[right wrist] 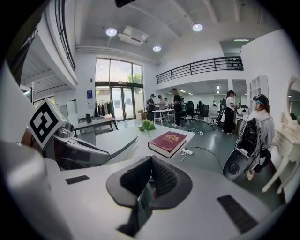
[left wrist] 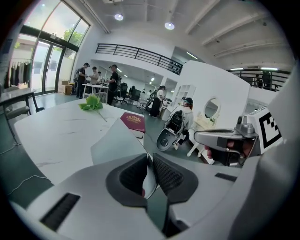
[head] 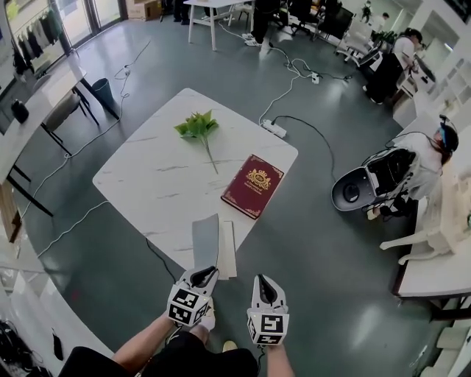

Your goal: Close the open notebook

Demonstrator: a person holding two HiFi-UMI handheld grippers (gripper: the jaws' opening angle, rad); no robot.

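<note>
Premises: large open-plan office, double height.

Polished grey concrete floor (head: 316, 243) throughout. An upper gallery with a black metal railing (right wrist: 201, 65) overlooks the room. Tall glazed entrance doors (right wrist: 119, 101) stand at the far end, and round recessed ceiling lights (right wrist: 111, 32) are overhead. A white power strip (head: 274, 129) and loose white cables (head: 280, 94) lie on the floor. White work tables (head: 213, 7) and black swivel chairs (right wrist: 190, 110) stand at the far end, with several people standing among them. A white marble-patterned surface (head: 147, 184) stands in the foreground.

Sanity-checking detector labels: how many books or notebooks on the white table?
2. Red book by the right edge; grey notebook at the near edge, cover pinched in the left tool. Nothing seems hidden.
</note>
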